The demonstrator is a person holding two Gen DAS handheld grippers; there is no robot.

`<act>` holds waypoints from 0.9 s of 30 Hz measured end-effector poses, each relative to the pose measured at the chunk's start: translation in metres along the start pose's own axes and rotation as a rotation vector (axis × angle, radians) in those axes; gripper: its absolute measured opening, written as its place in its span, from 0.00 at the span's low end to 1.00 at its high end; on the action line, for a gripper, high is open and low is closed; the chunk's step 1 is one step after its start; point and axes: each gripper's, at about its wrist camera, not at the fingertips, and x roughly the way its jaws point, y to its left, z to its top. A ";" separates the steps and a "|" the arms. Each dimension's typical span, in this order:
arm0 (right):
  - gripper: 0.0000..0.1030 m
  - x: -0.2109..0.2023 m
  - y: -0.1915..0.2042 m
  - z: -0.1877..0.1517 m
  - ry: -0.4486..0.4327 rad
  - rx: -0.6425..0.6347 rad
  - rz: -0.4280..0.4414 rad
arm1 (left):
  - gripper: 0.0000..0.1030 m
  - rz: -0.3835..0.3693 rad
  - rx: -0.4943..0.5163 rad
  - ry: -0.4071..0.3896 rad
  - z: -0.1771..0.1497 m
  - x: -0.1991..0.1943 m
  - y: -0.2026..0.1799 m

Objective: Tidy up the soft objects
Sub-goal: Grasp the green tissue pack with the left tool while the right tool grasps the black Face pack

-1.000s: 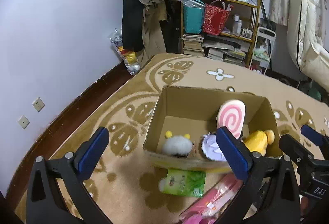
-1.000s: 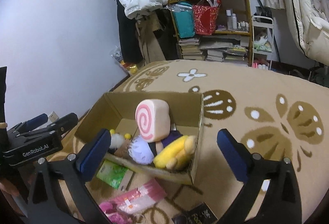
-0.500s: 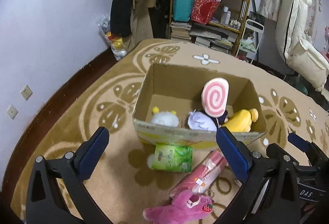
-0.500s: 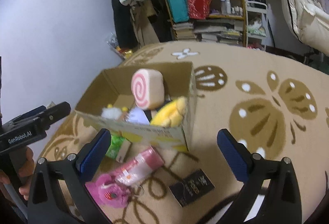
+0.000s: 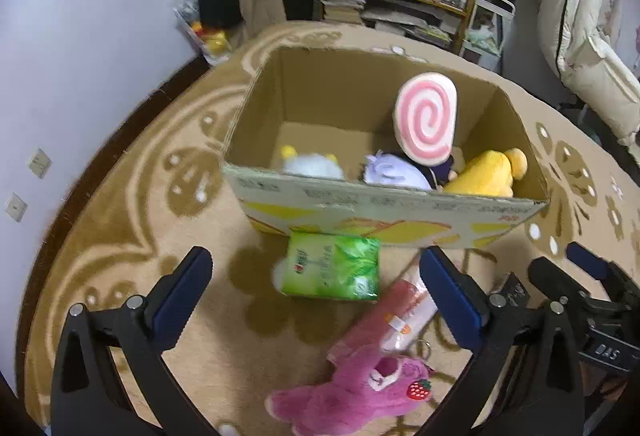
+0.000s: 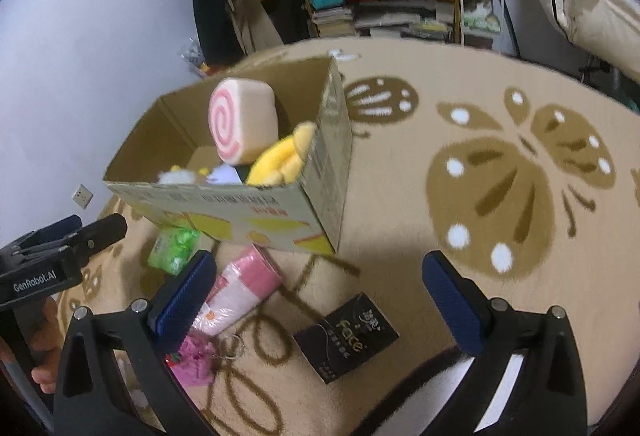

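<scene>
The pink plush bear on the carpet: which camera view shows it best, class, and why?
The left wrist view. There the pink plush bear lies between the open left hand-held gripper's fingers, its strawberry patch visible. In the right wrist view the right hand-held gripper's left finger hides most of it, leaving only a pink tuft and keyring.

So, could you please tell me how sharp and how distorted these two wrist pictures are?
Left wrist view: heavy fisheye bending, dark corners; the cardboard box print and the pink plush are softly blurred. Right wrist view: same curvature, rug pattern smeared, yet the black packet lettering is partly legible.
</scene>
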 end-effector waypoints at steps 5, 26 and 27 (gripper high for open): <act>1.00 0.020 -0.008 -0.013 0.076 0.010 -0.023 | 0.93 0.003 0.027 0.021 -0.002 0.009 -0.004; 1.00 0.072 -0.016 -0.048 0.308 0.014 -0.118 | 0.93 0.028 0.071 0.204 -0.010 0.087 -0.011; 1.00 0.074 -0.016 -0.049 0.314 0.007 -0.120 | 0.91 0.043 0.069 0.211 -0.012 0.093 -0.010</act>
